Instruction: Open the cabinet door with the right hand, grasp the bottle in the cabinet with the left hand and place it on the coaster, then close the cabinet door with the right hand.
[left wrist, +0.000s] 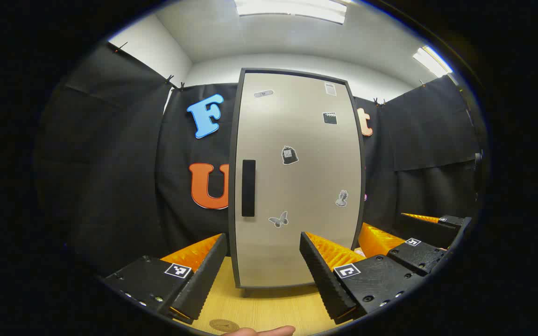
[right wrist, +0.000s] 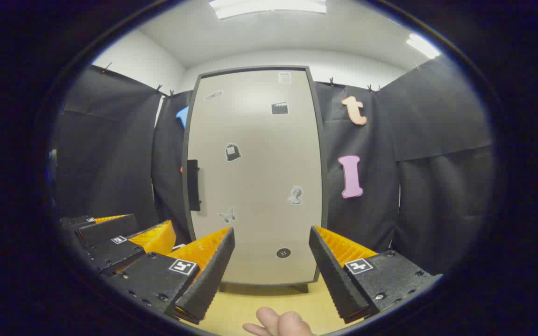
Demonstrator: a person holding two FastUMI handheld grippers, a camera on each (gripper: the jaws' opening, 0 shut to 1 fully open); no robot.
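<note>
The cabinet (left wrist: 297, 186) stands upright on the table, its beige door shut, so its inside is hidden. A black handle (left wrist: 248, 188) sits on the door's left edge. My left gripper (left wrist: 263, 239) is open and faces the lower door from a short way off. A round coaster (left wrist: 224, 325) lies on the table just below it. Off to the right my right gripper (left wrist: 385, 223) is also open. In the right gripper view the door (right wrist: 255, 177) and its handle (right wrist: 193, 185) face me. There my right gripper (right wrist: 271, 232) is open with nothing between its fingers, and the left gripper (right wrist: 147, 221) is beside it.
The wooden table (left wrist: 269, 305) runs up to the cabinet's feet. Black cloth walls close in behind and on both sides. A fingertip (left wrist: 269, 331) shows at the bottom edge, and a hand (right wrist: 278, 324) shows low in the right gripper view. Small stickers dot the door.
</note>
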